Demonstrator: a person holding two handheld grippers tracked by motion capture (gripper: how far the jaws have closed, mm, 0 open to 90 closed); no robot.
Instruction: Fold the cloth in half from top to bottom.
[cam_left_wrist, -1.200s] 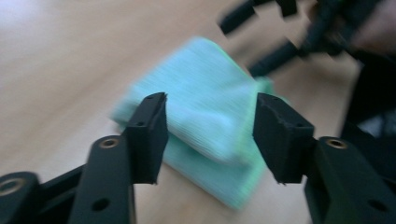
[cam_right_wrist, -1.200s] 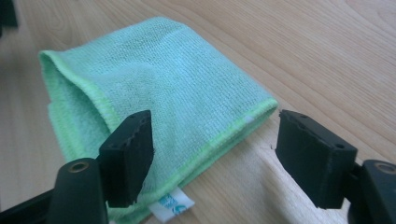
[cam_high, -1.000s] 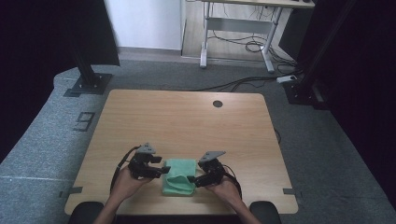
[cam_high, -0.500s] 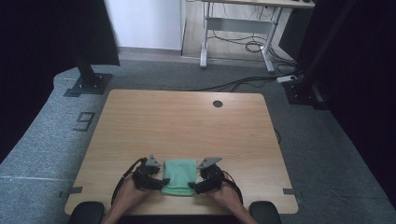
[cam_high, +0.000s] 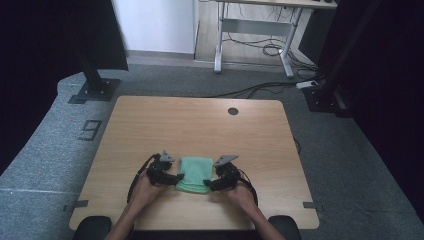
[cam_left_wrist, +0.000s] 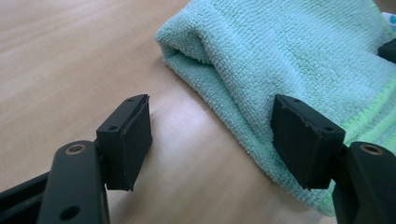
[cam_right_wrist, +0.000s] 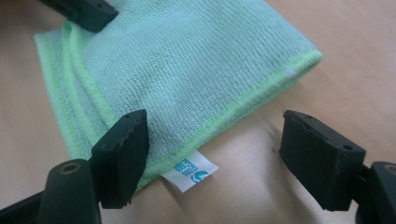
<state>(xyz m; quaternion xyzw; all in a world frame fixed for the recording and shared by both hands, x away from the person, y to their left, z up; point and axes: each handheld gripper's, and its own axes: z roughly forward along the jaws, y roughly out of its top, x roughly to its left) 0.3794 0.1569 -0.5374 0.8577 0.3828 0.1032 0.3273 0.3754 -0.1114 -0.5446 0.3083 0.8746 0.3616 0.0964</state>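
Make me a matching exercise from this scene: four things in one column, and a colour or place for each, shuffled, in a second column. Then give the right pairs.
Things:
1. cloth
2. label
3. left gripper
4. round hole

Colour or place:
A. white, sticking out from under a hem
B. far part of the table, towards the right
C. light green, folded
D. black, at the cloth's left edge

Pairs: 1-C, 2-A, 3-D, 4-B

Bare table (cam_high: 200, 125) beyond the folded cloth (cam_high: 194, 174).
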